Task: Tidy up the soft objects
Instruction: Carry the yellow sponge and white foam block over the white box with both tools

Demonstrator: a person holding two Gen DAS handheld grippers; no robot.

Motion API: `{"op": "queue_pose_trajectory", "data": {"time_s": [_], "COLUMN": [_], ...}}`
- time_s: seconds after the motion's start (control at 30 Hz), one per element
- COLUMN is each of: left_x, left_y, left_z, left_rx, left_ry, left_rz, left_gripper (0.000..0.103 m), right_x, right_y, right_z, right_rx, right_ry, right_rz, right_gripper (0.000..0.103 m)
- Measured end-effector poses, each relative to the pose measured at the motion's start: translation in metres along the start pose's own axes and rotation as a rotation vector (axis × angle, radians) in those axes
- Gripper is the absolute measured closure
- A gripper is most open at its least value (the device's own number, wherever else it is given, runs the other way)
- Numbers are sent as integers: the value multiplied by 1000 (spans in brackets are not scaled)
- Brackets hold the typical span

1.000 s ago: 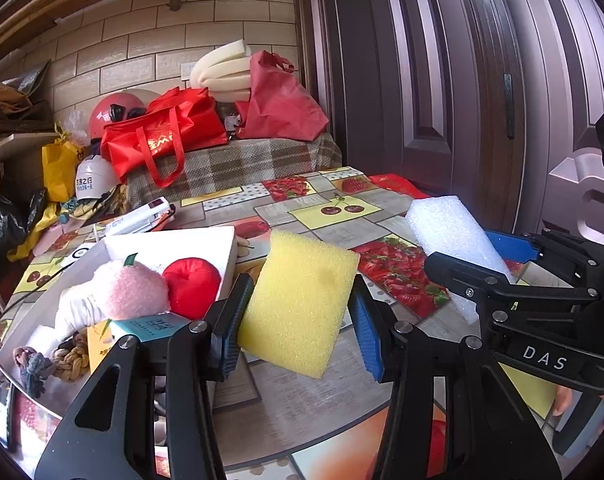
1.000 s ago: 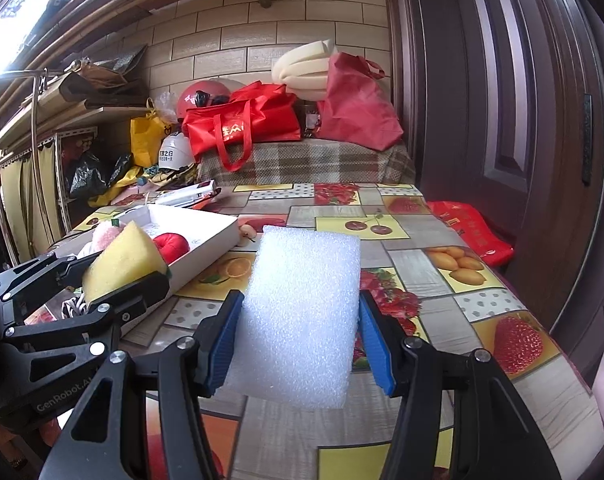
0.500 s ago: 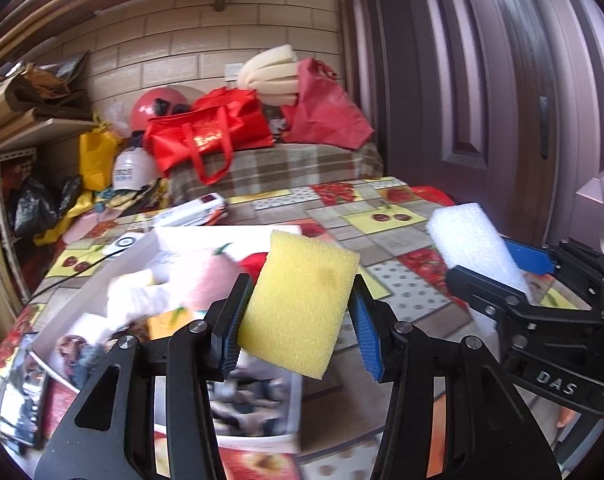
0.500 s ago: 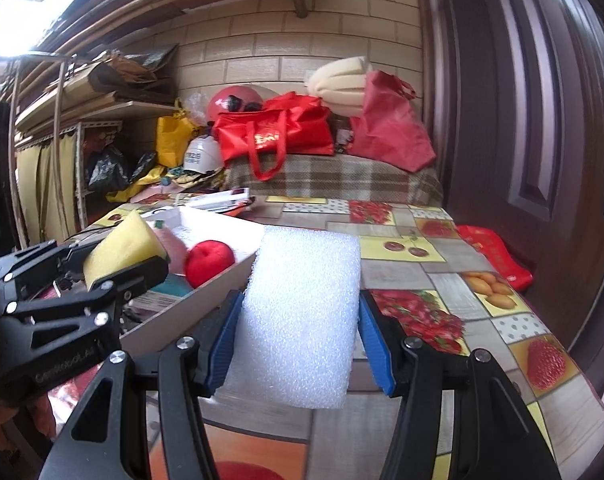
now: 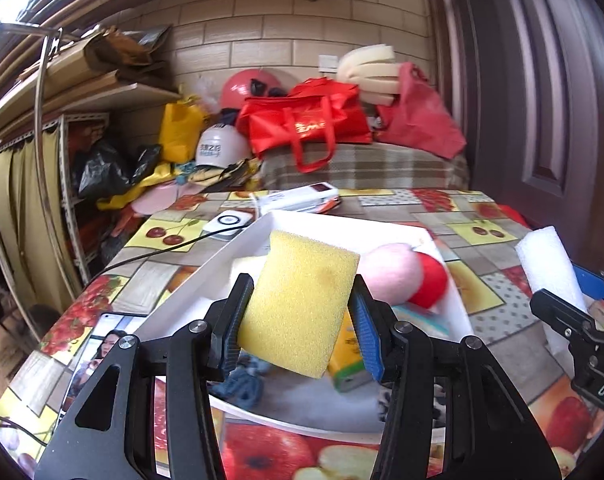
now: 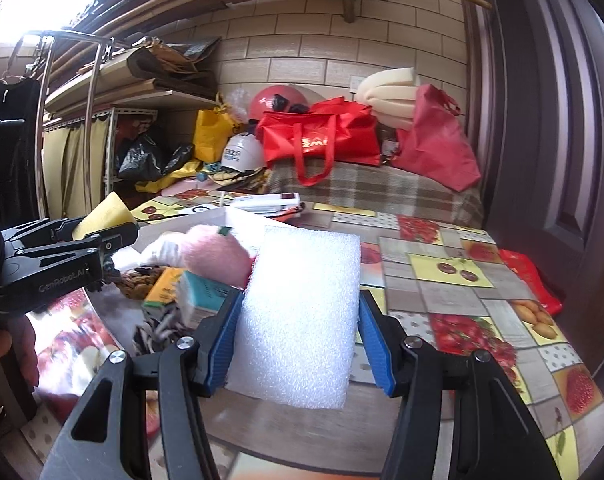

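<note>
**Both jaws carrying foam pieces at the white tray**

Jaws of the left gripper (image 5: 300,316) are pressing on the two side edges of a yellow sponge (image 5: 298,304), holding it upright and clear of the surface, probably so it can be let go straight down. It is hanging over the near end of the white tray (image 5: 322,222), which already contains a pink plush peach (image 5: 390,276), a red plush ball (image 5: 432,286) and a knotted rope toy (image 6: 140,280), so this tray looks to be the collecting place for soft things. Jaws of the right gripper (image 6: 298,324) are clamping a white foam block (image 6: 298,320) the same way, just to the right of the tray, above the fruit-patterned tablecloth (image 6: 454,276), seemingly waiting its turn. A phone (image 5: 92,346) is lying near the tray's left side.
</note>
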State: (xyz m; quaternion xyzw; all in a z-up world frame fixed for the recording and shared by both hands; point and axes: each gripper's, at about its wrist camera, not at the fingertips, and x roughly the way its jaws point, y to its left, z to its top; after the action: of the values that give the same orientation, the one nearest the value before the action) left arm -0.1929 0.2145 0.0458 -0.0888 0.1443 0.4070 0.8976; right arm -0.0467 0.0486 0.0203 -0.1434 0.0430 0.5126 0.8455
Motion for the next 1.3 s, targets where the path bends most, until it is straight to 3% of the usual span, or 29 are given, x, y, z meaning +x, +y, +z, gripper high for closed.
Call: {"op": "queue_pose_trajectory", "data": {"time_s": [0.47,0.83,1.3], "left_x": [25,40,70], "left_y": [16,27,40], "left_z": [6,10,17], "left_rx": [-23,-58,-97], "left_ry": [40,67,127], "left_rz": [39,37,73], "left_gripper": [55,55,55], "right_x": [30,57,85], "right_y": [36,24,34], "right_z": [11,17,27], "right_rx": [-104,-4,-16], "right_ry": [29,81,100], "right_rz": [83,100,130], "right_gripper": [46,46,46]}}
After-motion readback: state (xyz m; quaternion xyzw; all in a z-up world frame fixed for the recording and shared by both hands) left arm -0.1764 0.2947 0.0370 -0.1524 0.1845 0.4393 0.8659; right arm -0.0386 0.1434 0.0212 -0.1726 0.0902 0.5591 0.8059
